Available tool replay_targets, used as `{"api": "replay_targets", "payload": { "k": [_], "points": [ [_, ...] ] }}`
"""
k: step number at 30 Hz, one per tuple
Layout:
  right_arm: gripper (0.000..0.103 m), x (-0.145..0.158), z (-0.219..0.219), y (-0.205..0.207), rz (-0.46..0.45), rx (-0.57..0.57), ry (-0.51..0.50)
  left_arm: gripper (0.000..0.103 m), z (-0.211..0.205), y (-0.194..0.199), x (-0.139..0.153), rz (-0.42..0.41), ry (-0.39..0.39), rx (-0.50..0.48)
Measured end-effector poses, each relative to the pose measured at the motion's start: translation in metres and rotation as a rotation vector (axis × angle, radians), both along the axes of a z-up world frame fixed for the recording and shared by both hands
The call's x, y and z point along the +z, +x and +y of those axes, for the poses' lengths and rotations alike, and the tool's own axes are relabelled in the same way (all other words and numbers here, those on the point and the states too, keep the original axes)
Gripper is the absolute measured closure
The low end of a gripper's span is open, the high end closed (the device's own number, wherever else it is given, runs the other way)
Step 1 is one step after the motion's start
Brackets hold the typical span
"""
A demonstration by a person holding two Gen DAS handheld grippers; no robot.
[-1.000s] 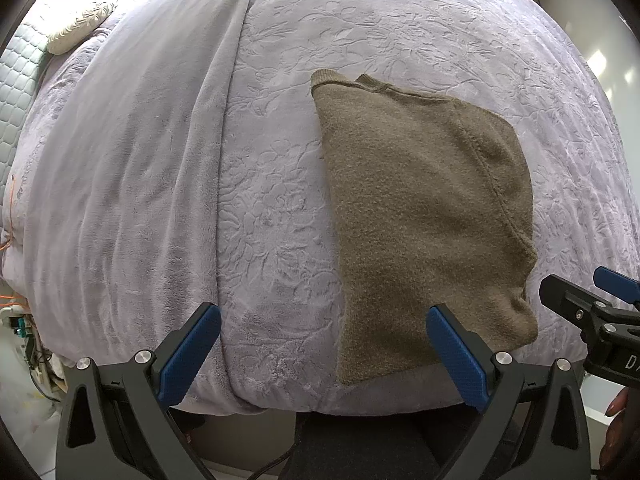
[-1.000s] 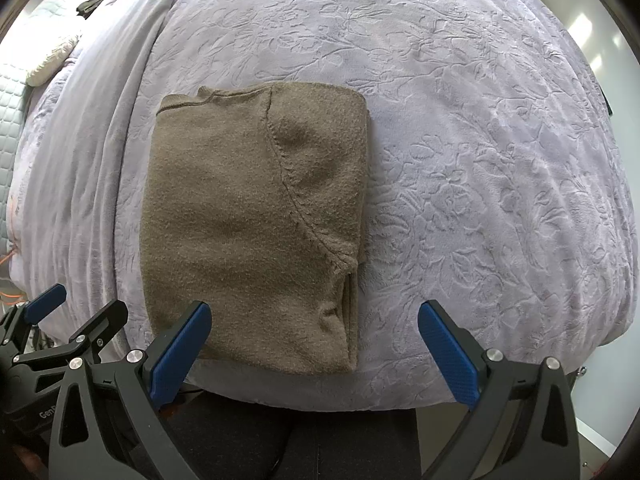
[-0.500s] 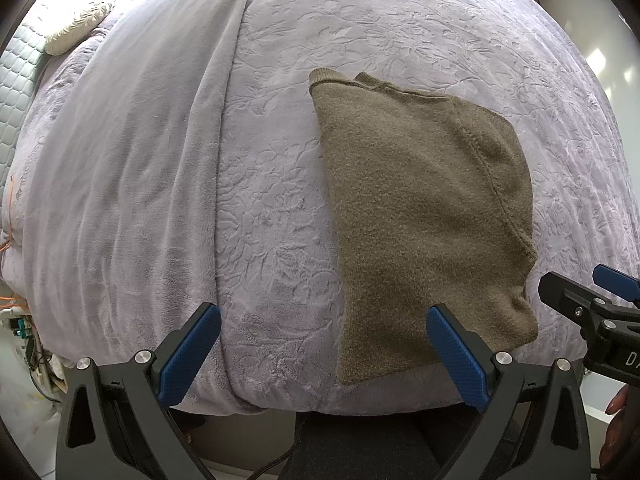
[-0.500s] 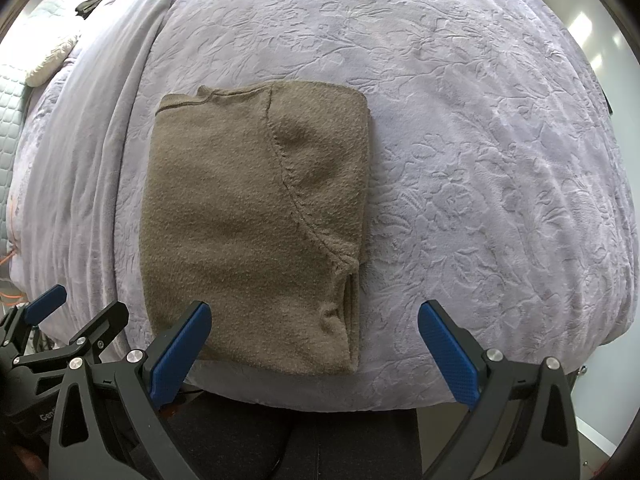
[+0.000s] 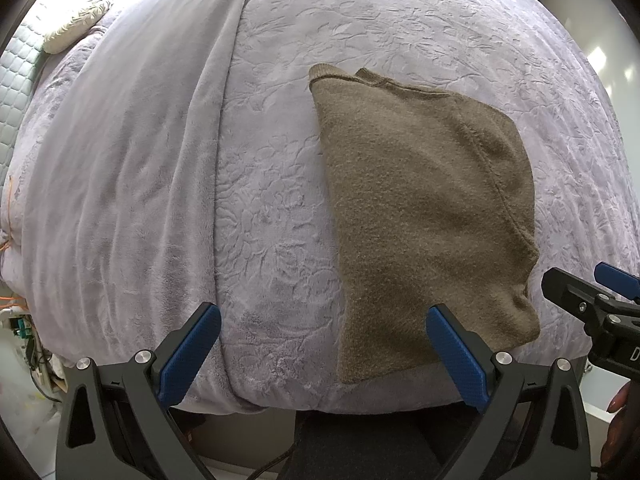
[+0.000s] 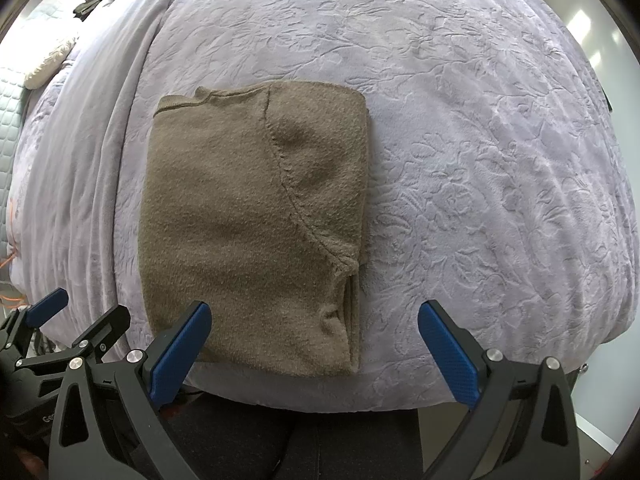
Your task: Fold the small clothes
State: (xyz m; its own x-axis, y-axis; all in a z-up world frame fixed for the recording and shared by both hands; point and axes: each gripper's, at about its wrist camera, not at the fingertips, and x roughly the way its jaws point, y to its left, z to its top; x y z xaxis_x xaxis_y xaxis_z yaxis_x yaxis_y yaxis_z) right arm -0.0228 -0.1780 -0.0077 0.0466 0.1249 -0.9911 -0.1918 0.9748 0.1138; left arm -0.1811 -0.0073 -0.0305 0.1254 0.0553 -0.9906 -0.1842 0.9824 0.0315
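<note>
A small olive-brown knit garment point(image 5: 424, 216) lies folded flat on the lilac bedspread point(image 5: 272, 184); it also shows in the right wrist view point(image 6: 256, 220), with a curved seam across its right part. My left gripper point(image 5: 324, 356) is open and empty, hovering at the bed's near edge just left of the garment's near end. My right gripper point(image 6: 314, 352) is open and empty, its left finger over the garment's near edge. Each gripper shows in the other's view: the right one point(image 5: 588, 300), the left one point(image 6: 64, 328).
A smooth lilac blanket strip point(image 5: 132, 168) runs along the left of the bed. A white quilted pillow point(image 5: 76, 24) and pale mattress pad point(image 5: 16, 92) lie at the far left. A wall point(image 6: 600, 40) is at the right. Dark floor lies below the bed edge.
Almost nothing has moved; both grippers stay open at the bed's near edge and the garment lies as before.
</note>
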Motion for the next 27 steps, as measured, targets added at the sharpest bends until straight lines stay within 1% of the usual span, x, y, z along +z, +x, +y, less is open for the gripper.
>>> {"api": "replay_targets", "payload": {
  "k": [27],
  "points": [
    [0.0,0.0006,0.0034,-0.0028,-0.003,0.004,0.002,0.0,-0.0032,-0.0019,0.002,-0.004,0.002,-0.01]
  ]
}}
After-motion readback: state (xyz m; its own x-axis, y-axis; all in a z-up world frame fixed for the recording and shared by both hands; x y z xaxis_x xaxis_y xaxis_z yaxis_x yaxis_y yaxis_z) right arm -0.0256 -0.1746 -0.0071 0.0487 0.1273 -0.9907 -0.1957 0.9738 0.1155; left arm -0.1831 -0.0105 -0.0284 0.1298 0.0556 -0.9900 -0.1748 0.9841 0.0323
